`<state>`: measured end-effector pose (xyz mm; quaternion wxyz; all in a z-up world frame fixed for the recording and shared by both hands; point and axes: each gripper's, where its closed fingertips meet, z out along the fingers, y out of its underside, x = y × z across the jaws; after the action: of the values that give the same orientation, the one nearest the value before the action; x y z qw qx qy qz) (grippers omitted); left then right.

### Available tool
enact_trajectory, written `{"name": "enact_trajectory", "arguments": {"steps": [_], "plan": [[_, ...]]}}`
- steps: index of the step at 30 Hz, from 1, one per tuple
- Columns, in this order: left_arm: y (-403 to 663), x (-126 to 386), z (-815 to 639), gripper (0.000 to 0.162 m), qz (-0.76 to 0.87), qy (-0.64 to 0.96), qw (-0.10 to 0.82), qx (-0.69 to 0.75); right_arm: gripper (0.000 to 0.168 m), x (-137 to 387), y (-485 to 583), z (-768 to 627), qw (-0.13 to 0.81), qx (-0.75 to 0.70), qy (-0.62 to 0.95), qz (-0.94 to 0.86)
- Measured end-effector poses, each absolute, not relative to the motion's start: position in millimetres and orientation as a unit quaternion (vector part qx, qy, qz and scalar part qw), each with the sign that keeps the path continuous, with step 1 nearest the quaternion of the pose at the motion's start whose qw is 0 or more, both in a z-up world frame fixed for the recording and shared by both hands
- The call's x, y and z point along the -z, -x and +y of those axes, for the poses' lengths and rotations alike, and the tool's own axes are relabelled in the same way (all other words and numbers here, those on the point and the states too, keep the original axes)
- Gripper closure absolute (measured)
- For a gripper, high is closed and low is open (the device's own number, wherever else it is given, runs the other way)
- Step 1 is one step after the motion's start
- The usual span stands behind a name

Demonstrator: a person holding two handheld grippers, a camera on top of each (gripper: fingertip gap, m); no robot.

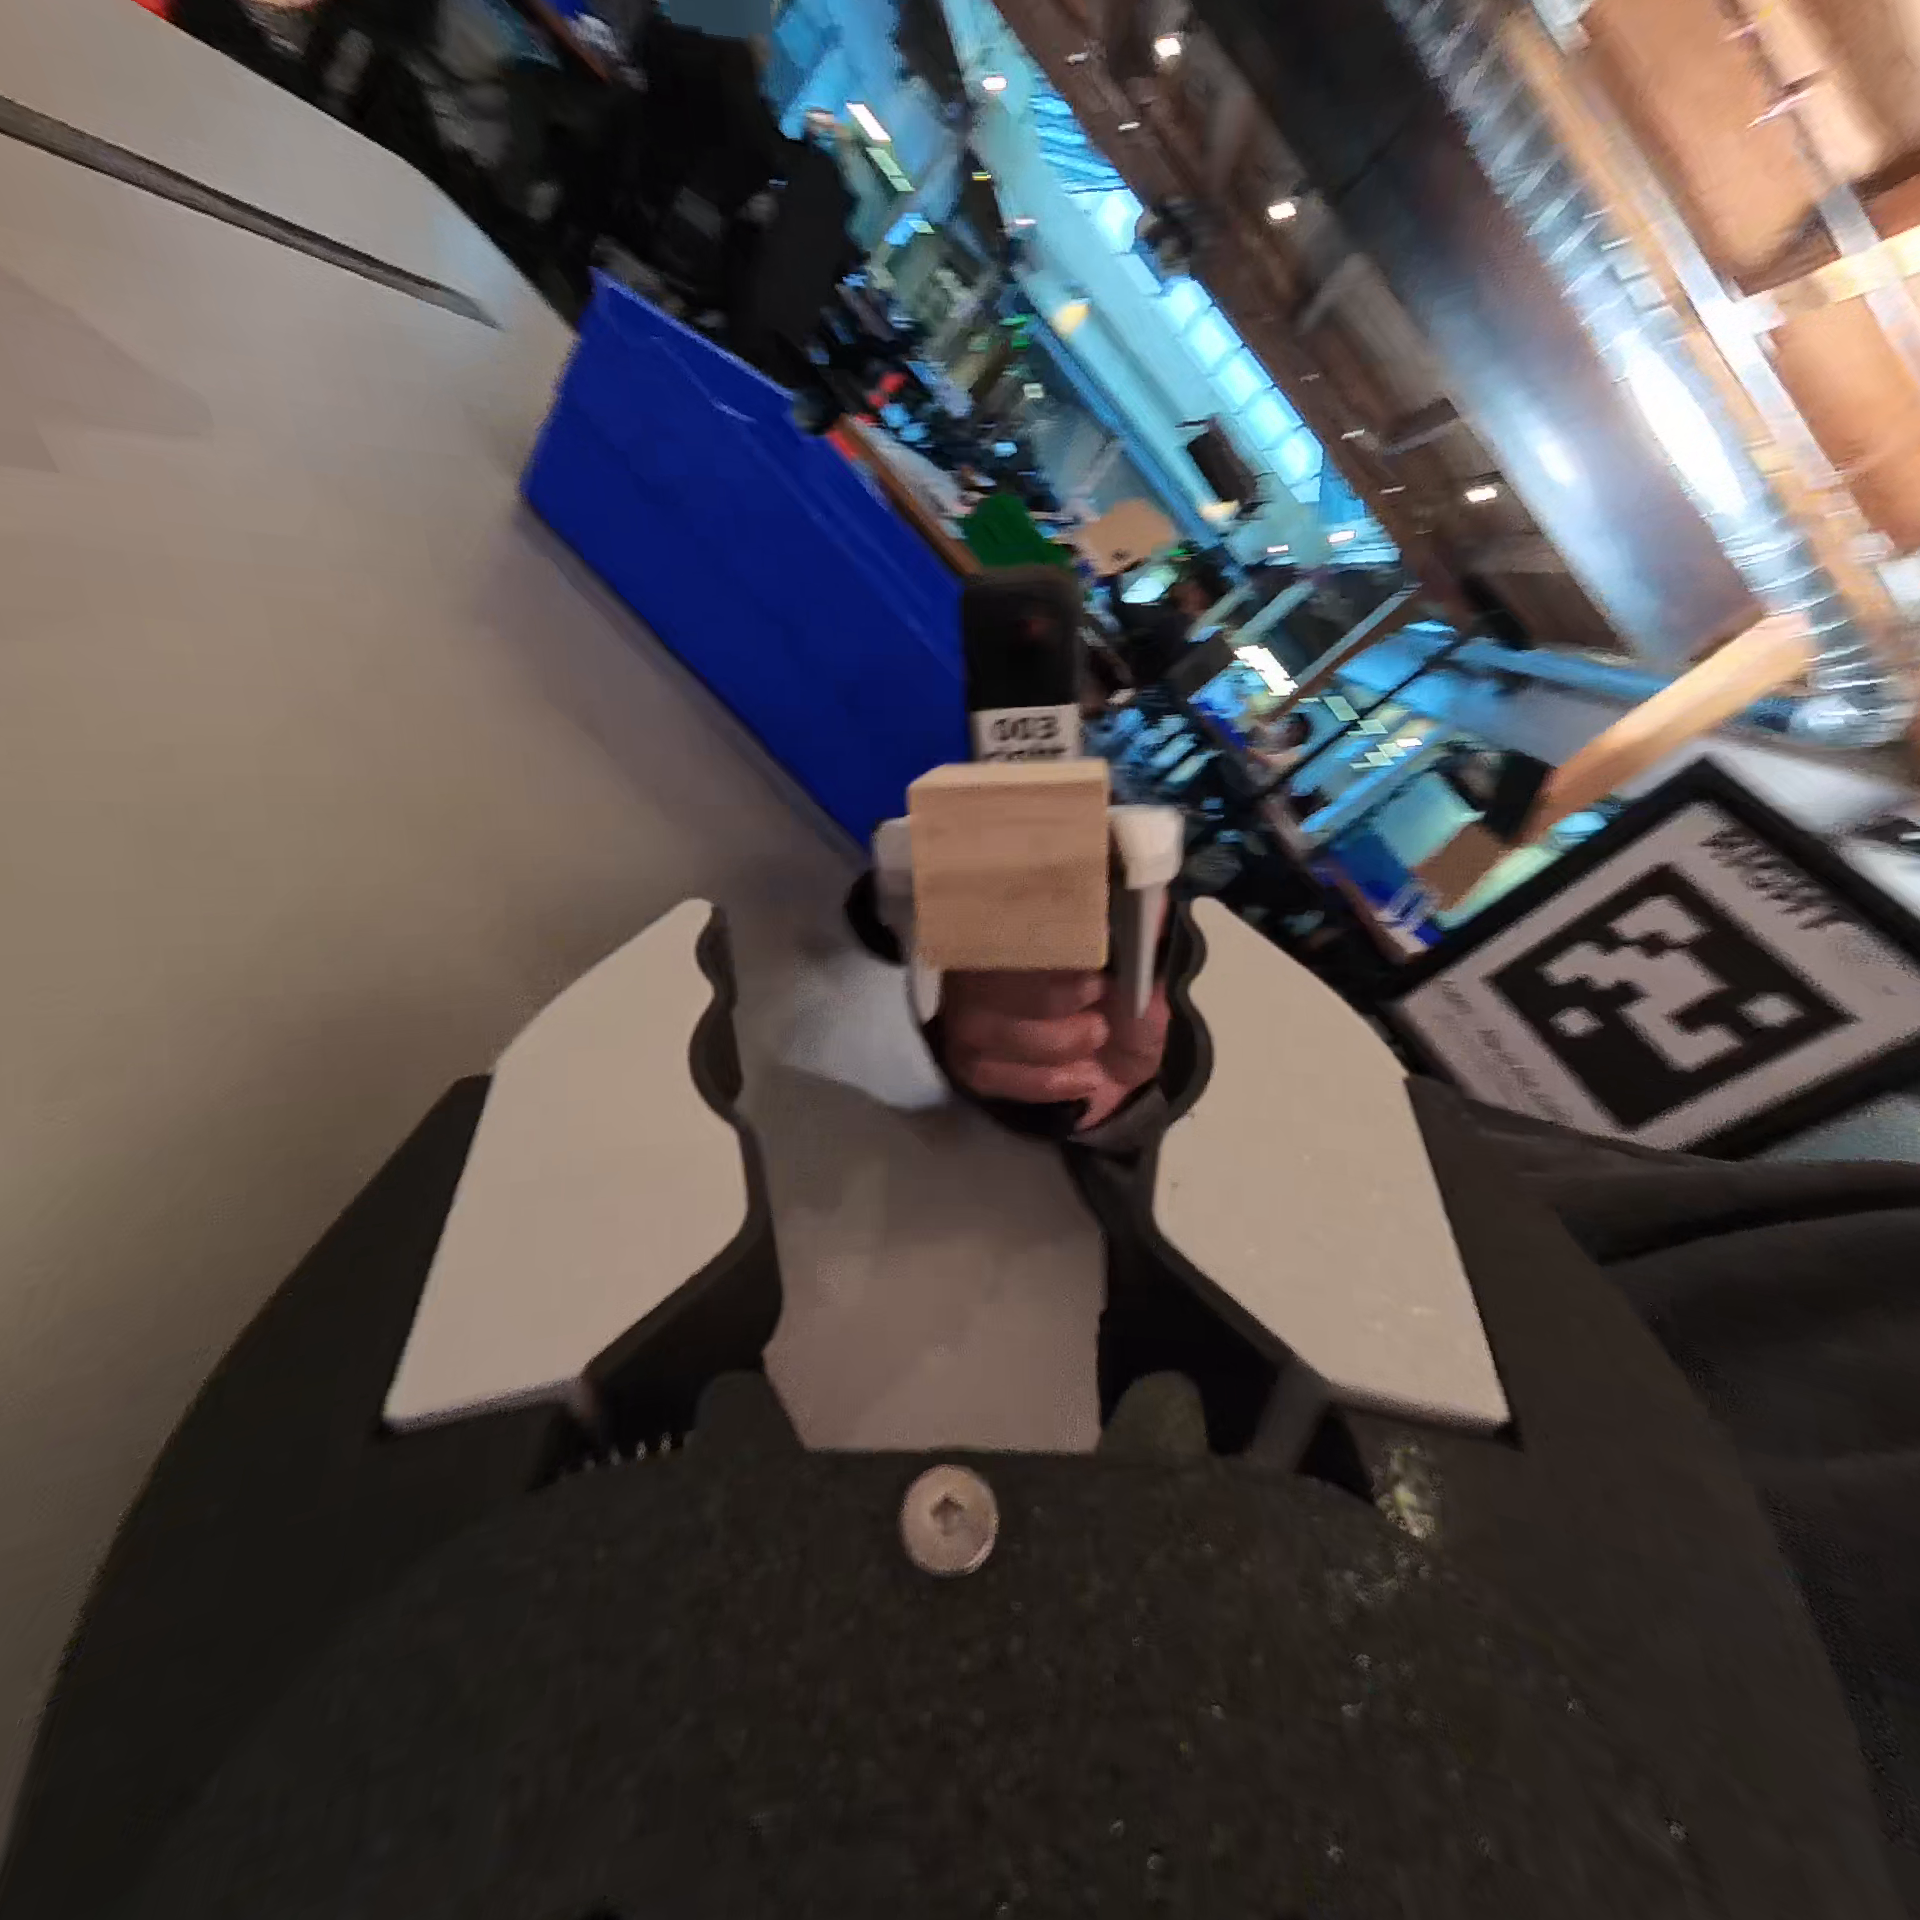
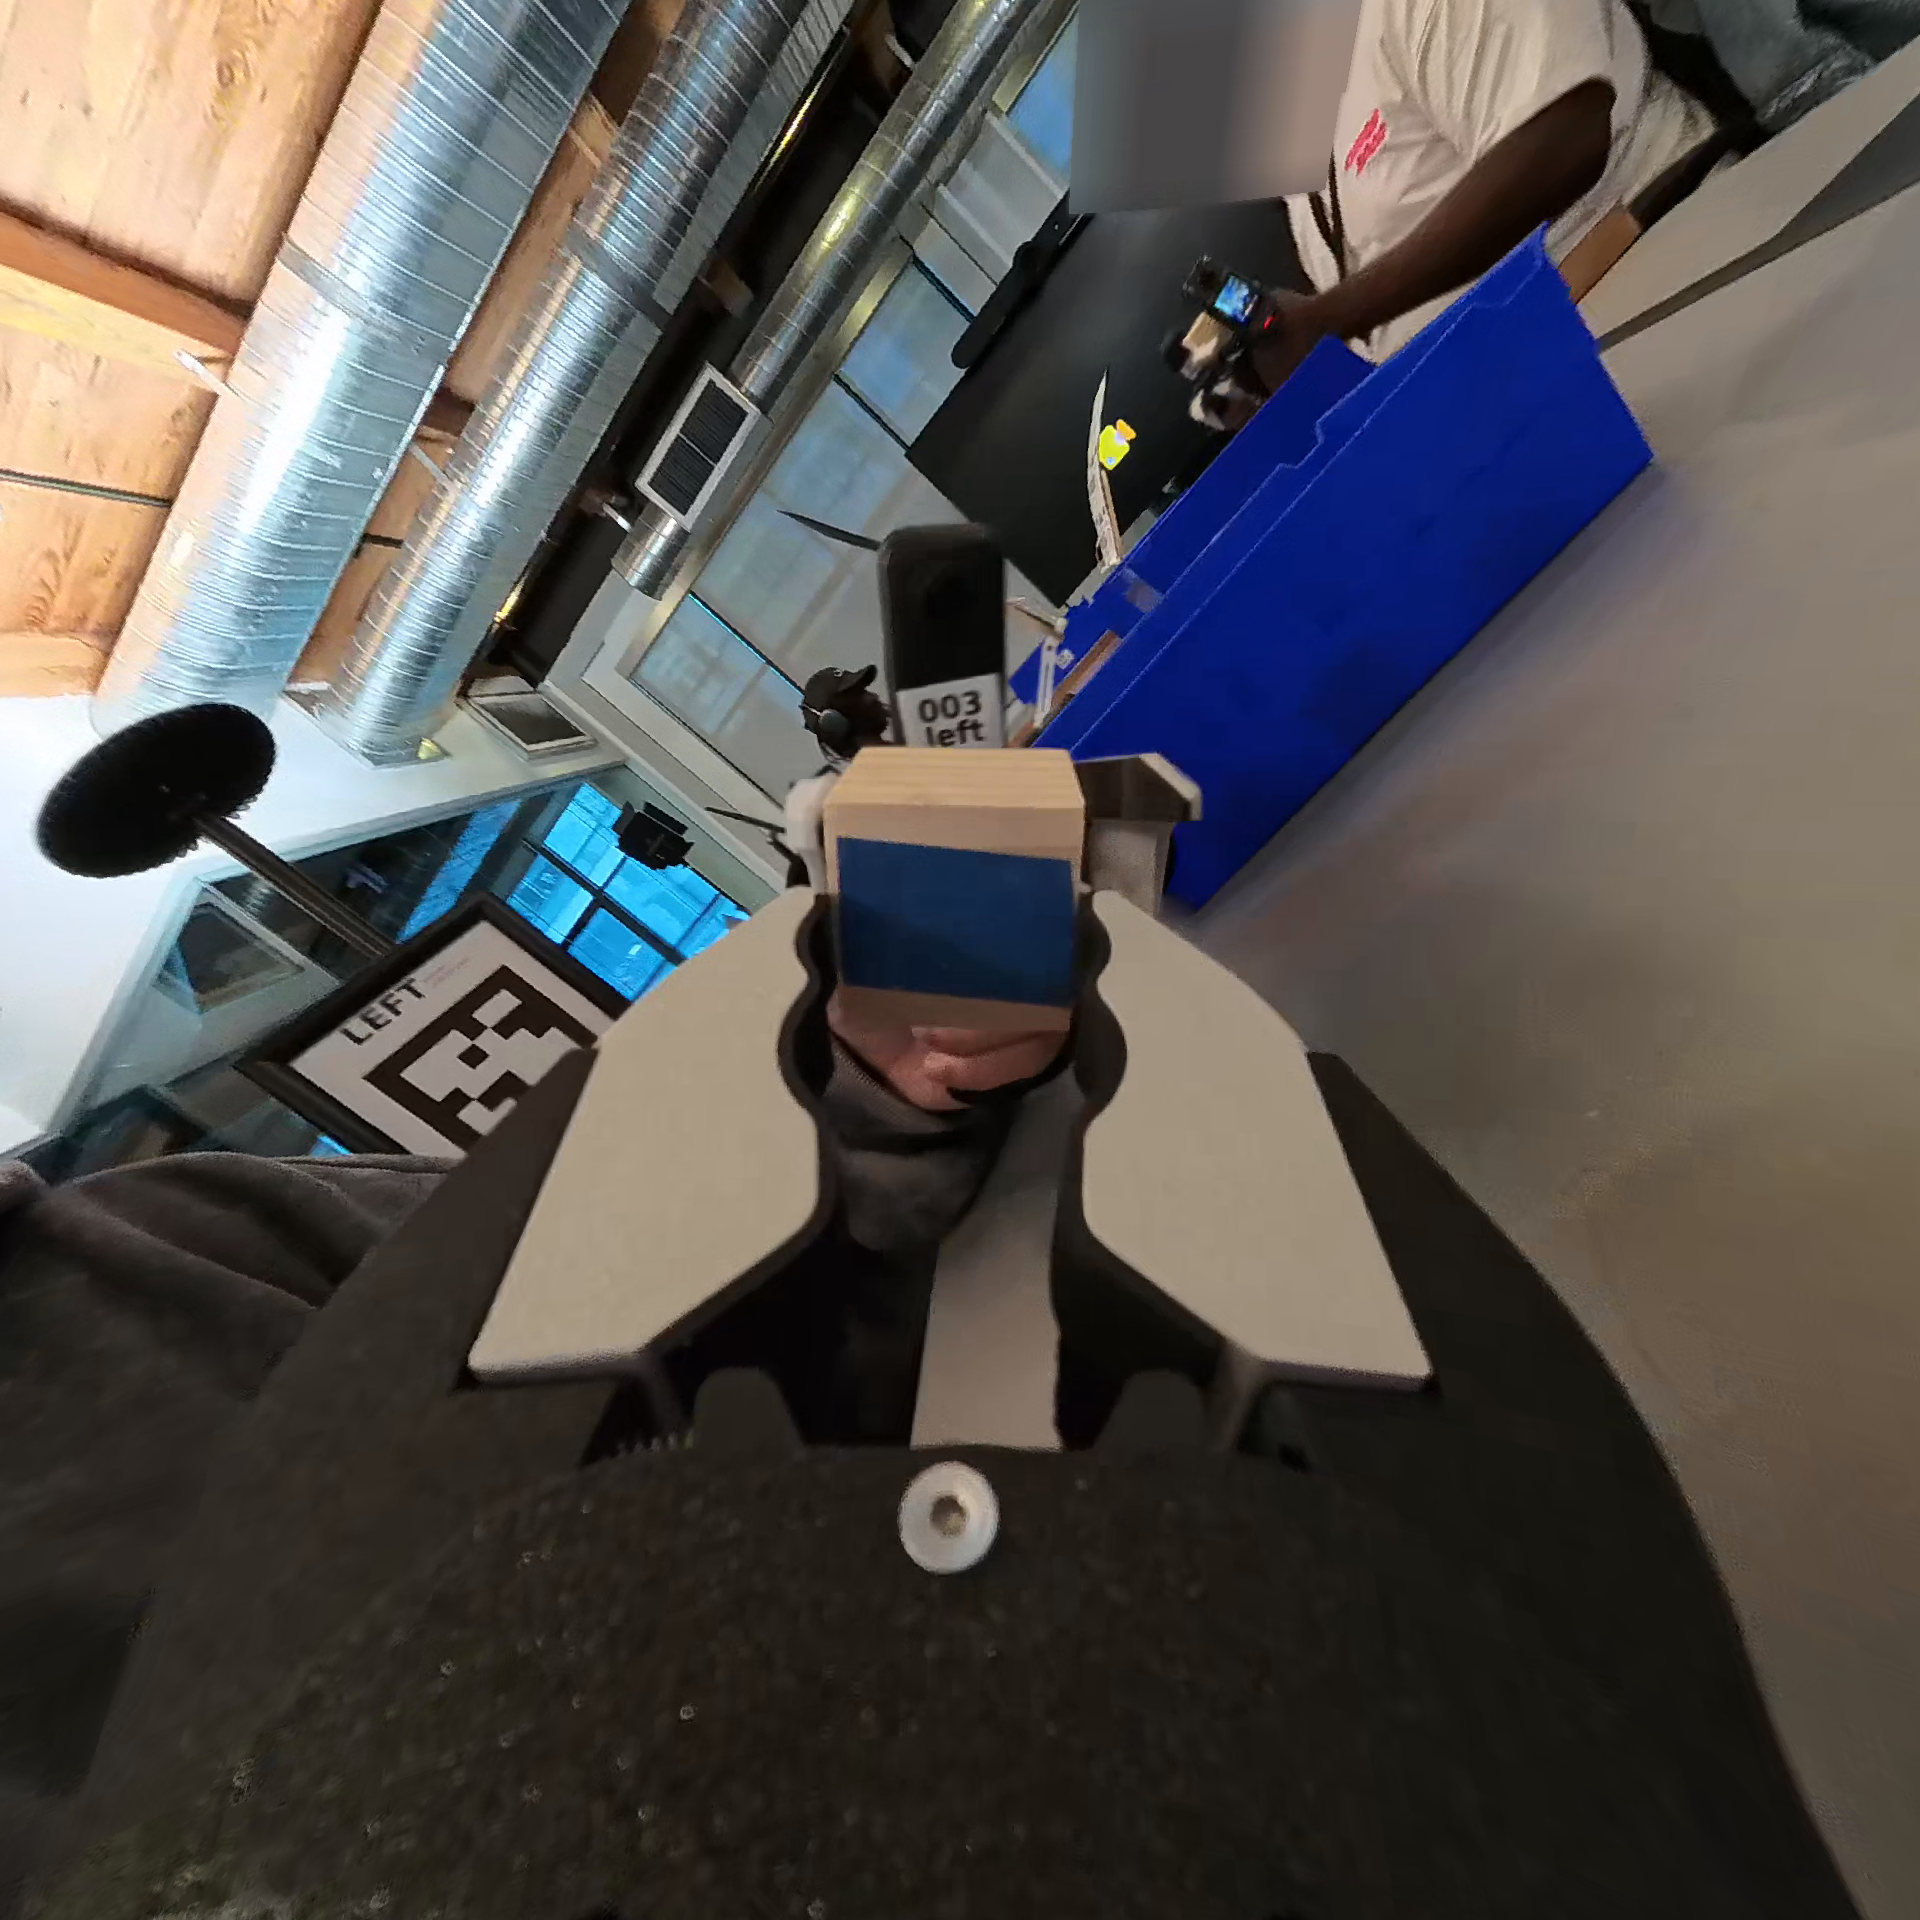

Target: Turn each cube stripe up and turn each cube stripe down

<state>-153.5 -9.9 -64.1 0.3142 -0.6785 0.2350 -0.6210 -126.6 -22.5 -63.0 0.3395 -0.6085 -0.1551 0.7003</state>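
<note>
Bare wood faces the left wrist camera: the cube (image 1: 1006,878) is up off the grey table (image 1: 260,727), pinched by the right gripper (image 1: 1023,883), whose white fingers (image 1: 1141,862) press both its sides. The left gripper (image 1: 956,930) is spread wide, tips either side of the cube without touching it. A blue bin (image 1: 727,520) sits behind.

Over to the right wrist camera: a blue stripe (image 2: 954,914) faces the lens, with the right gripper's own tips tight against the cube. The left gripper's fingers (image 2: 1132,831) flank it from beyond.
</note>
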Motion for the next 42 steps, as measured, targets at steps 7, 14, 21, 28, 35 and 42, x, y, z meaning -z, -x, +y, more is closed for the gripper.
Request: {"name": "enact_trajectory", "arguments": {"steps": [7, 14, 21, 28, 35, 42], "plan": [[197, 119, -33, 0.077, 0.242, 0.785, 0.412, 0.395, 0.124, 18, 93, -18, 0.422, -0.626, 0.626, -0.194], [184, 111, -51, 0.079, 0.270, 0.771, 0.397, 0.418, 0.124, -58, -46, -7, 0.529, -0.396, 0.738, -0.137], [171, 128, -59, 0.083, 0.278, 0.782, 0.335, 0.447, 0.124, 57, -178, -13, 0.342, -0.113, 0.933, -0.007], [170, 132, -60, 0.083, 0.283, 0.788, 0.331, 0.435, 0.124, 141, -176, -20, 0.161, -0.043, 0.986, -0.015], [168, 135, -64, 0.083, 0.290, 0.789, 0.320, 0.436, 0.124, 170, -183, -15, 0.123, -0.006, 0.992, 0.007], [169, 134, -64, 0.083, 0.294, 0.788, 0.321, 0.436, 0.098, 101, -176, -5, 0.254, -0.007, 0.967, -0.031]]}}
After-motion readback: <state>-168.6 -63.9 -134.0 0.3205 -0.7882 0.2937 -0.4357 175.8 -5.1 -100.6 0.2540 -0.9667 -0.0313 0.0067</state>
